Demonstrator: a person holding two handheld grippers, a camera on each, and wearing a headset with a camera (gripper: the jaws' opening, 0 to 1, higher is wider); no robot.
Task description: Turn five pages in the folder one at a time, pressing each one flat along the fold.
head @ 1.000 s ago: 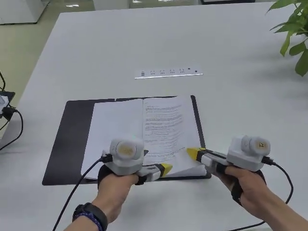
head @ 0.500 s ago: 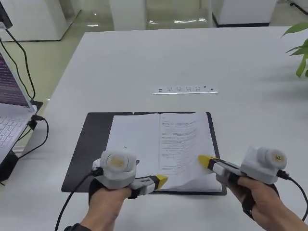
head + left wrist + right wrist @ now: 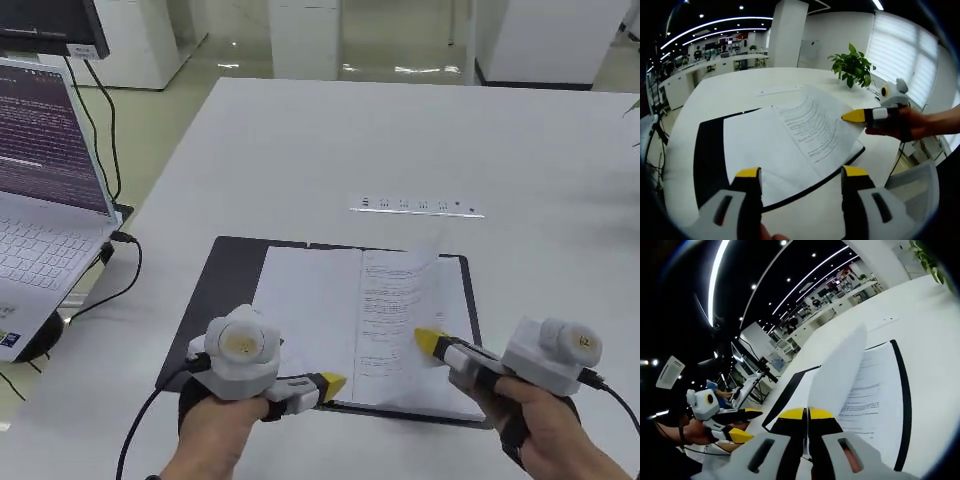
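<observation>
1. The right gripper [image 3: 430,340] has its jaws pressed together, pinching the lower outer edge of a printed page [image 3: 405,295].
2. In the right gripper view, that page [image 3: 840,370] rises on edge straight up from the closed yellow tips [image 3: 807,413] and leans away ahead of them.
3. The left gripper [image 3: 328,382] has its jaws spread wide with nothing between them. It sits at the near edge of the folder [image 3: 220,290], tips pointing across towards the right gripper.
4. I cannot tell whether the left gripper's tips touch the paper.
5. In the left gripper view, the open folder [image 3: 707,155] lies just ahead of the two parted jaws [image 3: 801,172]. A blank sheet [image 3: 760,150] lies flat to their left and the lifted page [image 3: 815,125] curls up to their right.
6. The right gripper [image 3: 855,116] comes into that view from the right, nipping the page's raised edge.
7. The folder lies open on a white table [image 3: 300,130], its black cover spreading out beyond the left gripper.
8. Past both grippers, on the far side of the folder, a power strip [image 3: 415,206] lies on the table.
9. A laptop [image 3: 40,200] stands open well off to the left gripper's outer side.
10. A green plant [image 3: 855,67] stands beyond the right gripper.
</observation>
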